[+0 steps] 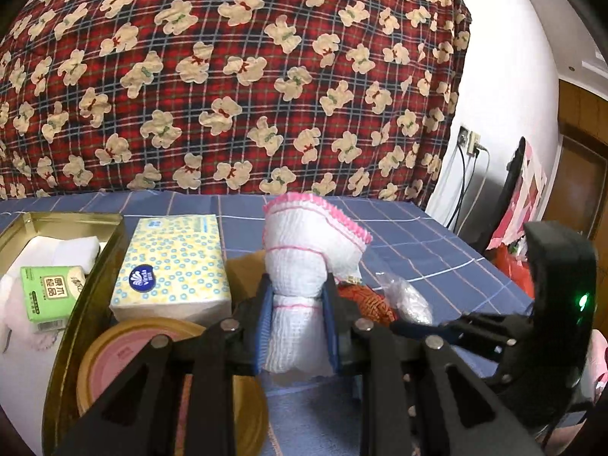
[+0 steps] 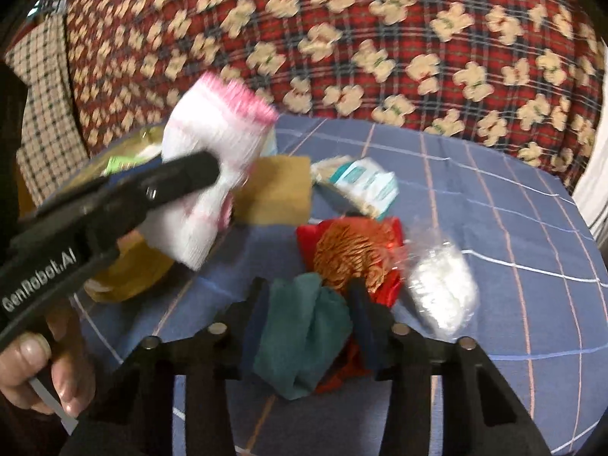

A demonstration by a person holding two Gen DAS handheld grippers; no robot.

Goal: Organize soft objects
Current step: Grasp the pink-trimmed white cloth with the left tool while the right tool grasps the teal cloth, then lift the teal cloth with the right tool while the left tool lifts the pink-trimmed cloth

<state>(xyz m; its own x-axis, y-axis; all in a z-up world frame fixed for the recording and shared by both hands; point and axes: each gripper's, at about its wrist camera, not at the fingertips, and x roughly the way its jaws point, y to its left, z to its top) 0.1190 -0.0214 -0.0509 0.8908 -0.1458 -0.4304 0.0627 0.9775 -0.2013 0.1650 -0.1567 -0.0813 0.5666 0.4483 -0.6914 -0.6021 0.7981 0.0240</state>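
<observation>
- now, left gripper (image 1: 298, 326) is clamped tight on a rolled white cloth (image 1: 300, 266) with pink trim, held off the table, the roll standing up between the blue pads; in the right view the same roll (image 2: 212, 174) sits left of centre, blurred.
- right gripper (image 2: 309, 319) has a teal cloth (image 2: 304, 334) between its fingers; they look to be pressing its sides, but whether the grip is firm is hard to tell.
- just beyond the teal cloth lie a red-and-orange bundle (image 2: 353, 254) and a clear bag (image 2: 440, 288) of white stuff, touching each other, on the blue checked table (image 2: 513, 197).
- far left stands a gold tin (image 1: 95, 250), open, already holding a green pack (image 1: 49, 292) and white pads; a tissue pack (image 1: 174, 266) lies just right of it.
- judgement: the tin looks like the goal. carry the roll over its rim before letting go, lowering it into the free near part so it does not unroll.
- for the teal cloth, pinch the bulk, not a loose flap, and lift clear so the red bundle is not dragged along.
</observation>
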